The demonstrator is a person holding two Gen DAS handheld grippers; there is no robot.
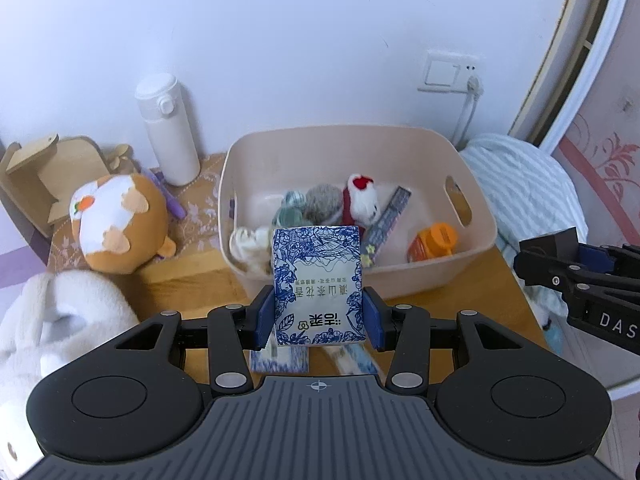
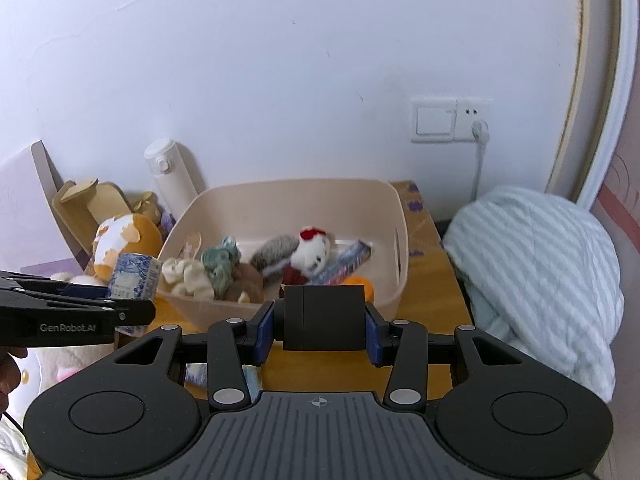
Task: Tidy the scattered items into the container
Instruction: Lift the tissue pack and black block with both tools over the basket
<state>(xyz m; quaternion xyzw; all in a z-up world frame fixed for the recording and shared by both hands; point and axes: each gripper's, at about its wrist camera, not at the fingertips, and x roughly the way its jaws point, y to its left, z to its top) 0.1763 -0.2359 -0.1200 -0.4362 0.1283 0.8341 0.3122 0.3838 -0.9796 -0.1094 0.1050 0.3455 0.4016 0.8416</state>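
Note:
A beige plastic bin (image 1: 424, 272) (image 2: 396, 280) stands on the wooden table and holds several small plush toys, a dark printed box and an orange jar (image 1: 434, 242). My left gripper (image 1: 318, 318) is shut on a blue-and-white tissue pack (image 1: 318, 280), lifted in front of the bin's near wall. In the right wrist view that pack (image 2: 134, 276) hangs just left of the bin. My right gripper (image 2: 320, 330) is shut on a black box (image 2: 324, 316), held before the bin's near rim; this box (image 1: 550, 242) also shows at the right of the left wrist view.
A white bottle (image 1: 168, 130) stands by the wall left of the bin. A brown-and-white plush (image 1: 118, 226) and a wooden stand (image 1: 44, 176) sit at the left, a white fluffy toy (image 1: 60, 320) nearer. More tissue packs (image 1: 280, 360) lie on the table. Striped bedding (image 2: 536, 280) lies right.

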